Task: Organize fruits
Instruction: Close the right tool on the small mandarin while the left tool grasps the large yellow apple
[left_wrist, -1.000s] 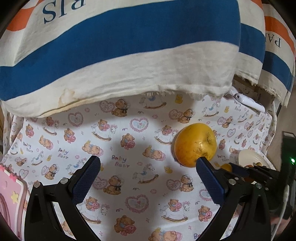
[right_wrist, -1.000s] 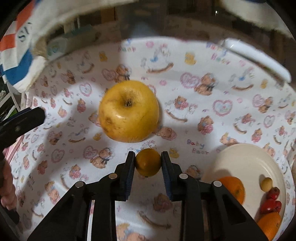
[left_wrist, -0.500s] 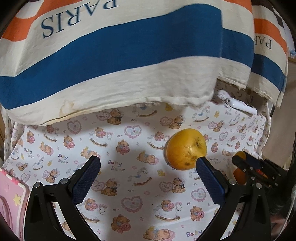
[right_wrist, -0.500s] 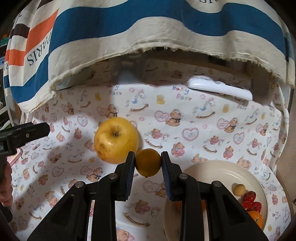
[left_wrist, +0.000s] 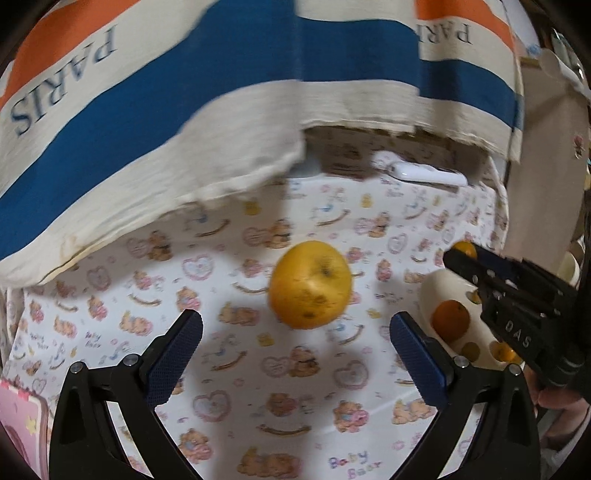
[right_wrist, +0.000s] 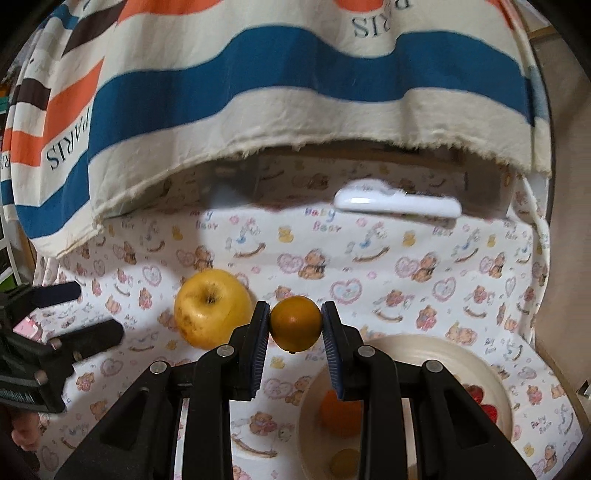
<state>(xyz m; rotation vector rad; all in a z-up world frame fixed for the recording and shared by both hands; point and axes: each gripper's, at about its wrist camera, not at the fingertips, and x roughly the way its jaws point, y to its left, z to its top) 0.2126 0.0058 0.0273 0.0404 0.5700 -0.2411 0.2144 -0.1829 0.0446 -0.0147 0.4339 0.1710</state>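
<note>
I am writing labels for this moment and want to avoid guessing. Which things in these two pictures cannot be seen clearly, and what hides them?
- Plate, right wrist view: the right gripper, shut on the small orange, covers its near part and some fruit.
- Plate, left wrist view: the right gripper covers its far side.
- White object: blurred, cannot be identified.
- Space behind the striped cloth: hidden.
- Pink item: cut off by the frame edge.
</note>
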